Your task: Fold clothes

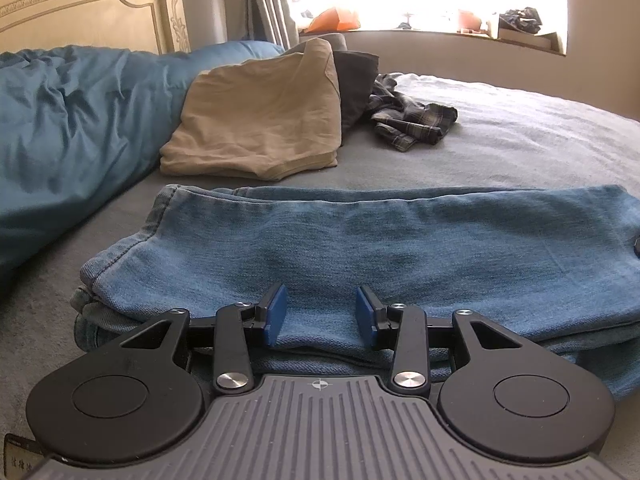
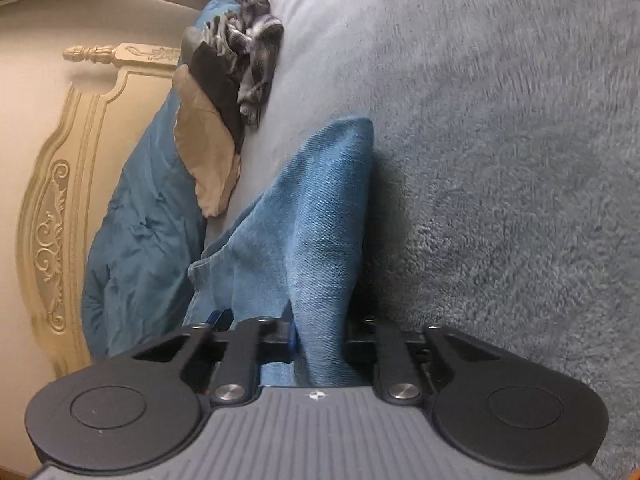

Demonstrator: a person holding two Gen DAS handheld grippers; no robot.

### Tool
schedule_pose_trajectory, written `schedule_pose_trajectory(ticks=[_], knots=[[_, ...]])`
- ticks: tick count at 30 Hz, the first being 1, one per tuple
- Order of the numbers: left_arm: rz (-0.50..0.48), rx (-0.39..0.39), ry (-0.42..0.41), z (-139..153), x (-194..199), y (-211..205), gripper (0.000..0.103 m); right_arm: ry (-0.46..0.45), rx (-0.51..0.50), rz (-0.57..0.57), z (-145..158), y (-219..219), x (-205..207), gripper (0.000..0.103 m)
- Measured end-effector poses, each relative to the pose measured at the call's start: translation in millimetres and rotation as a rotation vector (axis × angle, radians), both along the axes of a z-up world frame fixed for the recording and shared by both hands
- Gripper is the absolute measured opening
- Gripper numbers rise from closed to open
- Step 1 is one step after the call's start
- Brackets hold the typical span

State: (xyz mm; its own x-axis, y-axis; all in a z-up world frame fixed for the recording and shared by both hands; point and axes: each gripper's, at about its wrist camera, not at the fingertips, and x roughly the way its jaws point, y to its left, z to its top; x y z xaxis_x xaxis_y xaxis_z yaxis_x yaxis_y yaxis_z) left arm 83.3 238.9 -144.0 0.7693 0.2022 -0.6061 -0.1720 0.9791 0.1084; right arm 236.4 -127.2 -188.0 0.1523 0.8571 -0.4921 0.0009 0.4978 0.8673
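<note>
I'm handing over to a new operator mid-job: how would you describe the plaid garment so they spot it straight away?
Start at the cream carved headboard and follow the grey blanket toward the bright window. There a folded tan garment leans against a dark grey one; the plaid garment lies just beyond them. It is the only checked fabric, and it is crumpled, not folded.
</note>
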Motion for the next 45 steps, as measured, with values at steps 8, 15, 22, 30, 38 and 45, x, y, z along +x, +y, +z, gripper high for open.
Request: schedule_pose_trajectory(ticks=[8,15,22,30,38,45], knots=[[-0.014,-0.043,0.015,6.1,1.0,-11.7,0.038,-0.169,-0.066,0.004,52.3,-9.5,-9.8,0.008],[-0.169,-0.112,0.039,11.6,2.5,-57.0,0.038,-0.200,-0.107,-0.074,77.8,-72.2,-28.9,0.008],[-0.384,-0.147,0.070,14.0,10.6,-126.6,0.038,-0.170,-0.232,-0.160,82.3,-141.3,-53.4,0.008],[-0.419,-0.110,0.056,8.5,11.0,-136.5,0.040,-0.076,-0.394,-0.228,56.7,-186.4,-62.5,0.035],[-0.289,-0.137,0.011,35.1,-14.4,-100.2,0.040,-0.282,-0.514,-0.299,124.1,-184.1,-59.2,0.043],[-0.198,-0.121,-0.030,51.1,-25.1,-71.1,0.040,-0.411,-0.379,0.074,156.6,-48.3,-11.4,0.044]])
